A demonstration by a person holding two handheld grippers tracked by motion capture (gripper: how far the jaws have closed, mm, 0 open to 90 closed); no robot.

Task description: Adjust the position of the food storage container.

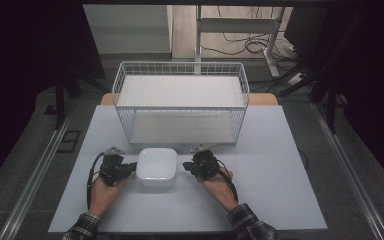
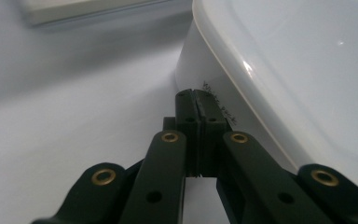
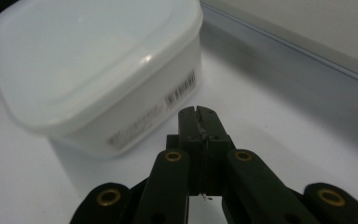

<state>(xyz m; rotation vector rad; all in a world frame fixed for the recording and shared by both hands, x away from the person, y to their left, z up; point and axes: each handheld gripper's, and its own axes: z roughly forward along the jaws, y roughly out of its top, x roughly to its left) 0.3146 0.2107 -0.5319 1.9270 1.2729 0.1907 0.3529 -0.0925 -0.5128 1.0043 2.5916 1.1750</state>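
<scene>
your high view is dim, with dark vignetted sides and soft light on the pale table [image 1: 280, 200]. up close, the white lidded container [image 3: 98, 70] shows small glare spots and blurs; the jaws stay sharper.

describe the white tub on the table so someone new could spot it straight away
Start at the white wire basket at the table's far side. Just in front of it sits the white plastic tub, between the left gripper and right gripper. It is solid, rounded-square, lidded.

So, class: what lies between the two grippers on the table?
The white lidded container sits between the left gripper and right gripper, as the high view shows.
</scene>
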